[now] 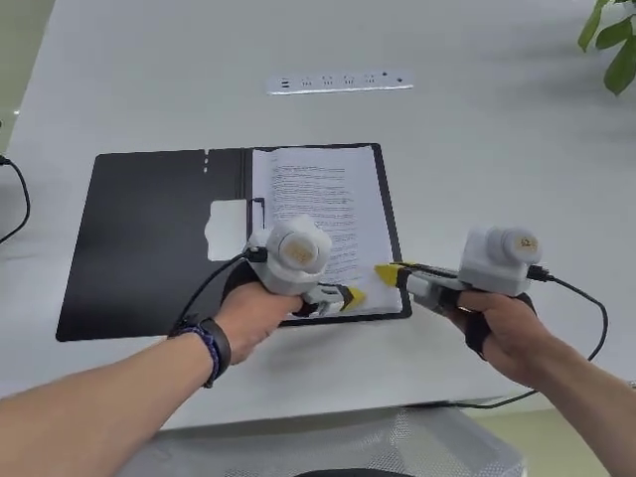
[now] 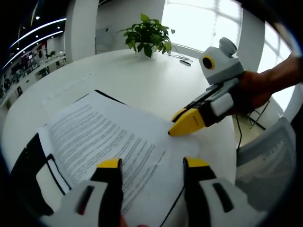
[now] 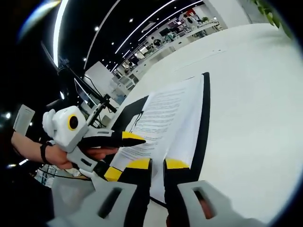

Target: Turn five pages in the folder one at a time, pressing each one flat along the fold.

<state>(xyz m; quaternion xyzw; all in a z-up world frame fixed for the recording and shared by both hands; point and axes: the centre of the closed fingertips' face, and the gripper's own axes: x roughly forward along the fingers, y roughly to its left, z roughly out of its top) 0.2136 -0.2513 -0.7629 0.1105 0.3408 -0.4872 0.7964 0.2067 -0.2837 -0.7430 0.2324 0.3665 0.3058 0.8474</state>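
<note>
Head view | left gripper (image 1: 350,296) fingers spread over page (image 1: 323,199) | right gripper (image 1: 389,270) fingers together at page edge | print unreadable

The folder (image 1: 149,238) lies on the table (image 1: 477,149), pages (image 1: 323,204) on its right half, a power strip (image 1: 340,81) behind it, a plant (image 1: 611,40) far right. The left gripper (image 1: 348,296) is over the pages' near edge, the right gripper (image 1: 390,271) at their near right corner.

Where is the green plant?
In the head view the plant peeks in at the top right corner, beyond the open folder on the white table.
</note>
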